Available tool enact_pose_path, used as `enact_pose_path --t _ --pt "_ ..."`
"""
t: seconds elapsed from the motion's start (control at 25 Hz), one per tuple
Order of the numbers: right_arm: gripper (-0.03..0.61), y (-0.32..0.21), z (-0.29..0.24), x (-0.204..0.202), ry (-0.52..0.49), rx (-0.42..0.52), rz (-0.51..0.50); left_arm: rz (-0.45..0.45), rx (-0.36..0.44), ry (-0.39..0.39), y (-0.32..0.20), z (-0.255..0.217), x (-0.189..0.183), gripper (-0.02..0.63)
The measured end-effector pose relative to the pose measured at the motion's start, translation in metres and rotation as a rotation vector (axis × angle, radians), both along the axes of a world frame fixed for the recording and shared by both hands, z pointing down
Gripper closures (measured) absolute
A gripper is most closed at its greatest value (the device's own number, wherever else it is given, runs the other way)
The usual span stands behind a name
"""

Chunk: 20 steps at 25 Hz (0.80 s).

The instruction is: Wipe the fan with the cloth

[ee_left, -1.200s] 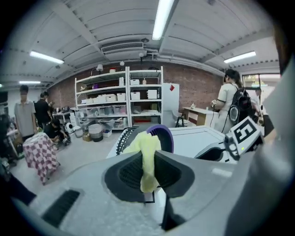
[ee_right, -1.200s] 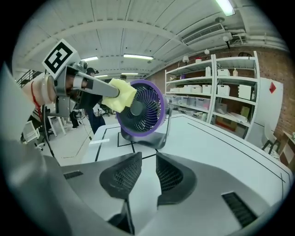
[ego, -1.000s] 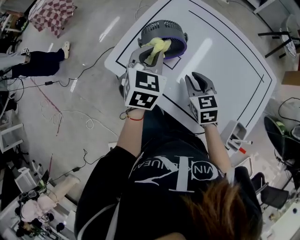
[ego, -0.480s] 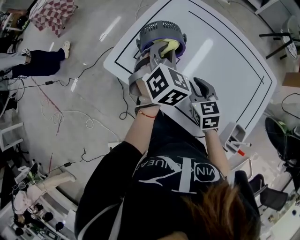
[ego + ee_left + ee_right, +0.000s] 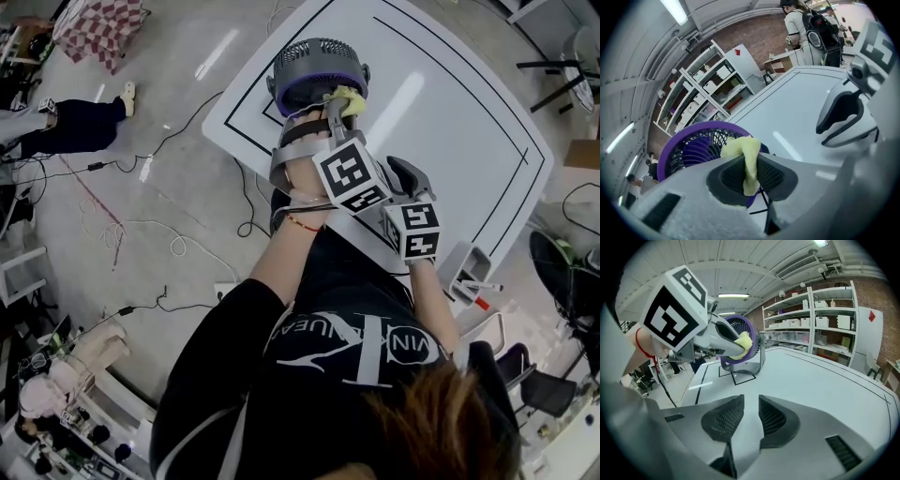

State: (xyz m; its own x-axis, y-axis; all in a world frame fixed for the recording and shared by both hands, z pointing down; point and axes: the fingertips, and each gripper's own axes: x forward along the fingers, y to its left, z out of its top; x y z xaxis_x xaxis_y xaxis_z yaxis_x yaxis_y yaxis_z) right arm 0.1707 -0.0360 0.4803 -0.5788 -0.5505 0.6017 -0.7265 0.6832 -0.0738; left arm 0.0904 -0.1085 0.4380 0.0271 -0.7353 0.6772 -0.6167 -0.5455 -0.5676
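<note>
Nearest, the right tongs [image 5: 403, 173] hang idle, jaws a little apart with nothing between them. Beyond, the left tongs [image 5: 339, 105], clamped on the yellow cloth [image 5: 352, 96], have rolled over and slid from the grille to the purple rim at the lower right of the fan [image 5: 314, 58], so wiping looks under way. The white bench [image 5: 450, 112] carries black outlines. Cables [image 5: 178, 246] trail over the floor [image 5: 141, 309] at the left of the frame.

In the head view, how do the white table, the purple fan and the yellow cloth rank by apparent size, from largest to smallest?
1. white table
2. purple fan
3. yellow cloth, of which only a small tuft shows

The differences are clear, so no two are close.
</note>
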Motion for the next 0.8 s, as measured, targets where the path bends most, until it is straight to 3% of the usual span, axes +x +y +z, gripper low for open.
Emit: enact_pose_path --t 0.4,0.8 --pt "0.484 0.005 0.01 -0.004 0.007 -0.023 -0.018 -0.053 -0.05 0.032 0.013 0.024 -0.02 0.56" --pt "0.486 0.008 0.008 -0.009 0.001 -0.029 -0.035 -0.128 -0.099 0.169 0.02 0.024 -0.037 0.56"
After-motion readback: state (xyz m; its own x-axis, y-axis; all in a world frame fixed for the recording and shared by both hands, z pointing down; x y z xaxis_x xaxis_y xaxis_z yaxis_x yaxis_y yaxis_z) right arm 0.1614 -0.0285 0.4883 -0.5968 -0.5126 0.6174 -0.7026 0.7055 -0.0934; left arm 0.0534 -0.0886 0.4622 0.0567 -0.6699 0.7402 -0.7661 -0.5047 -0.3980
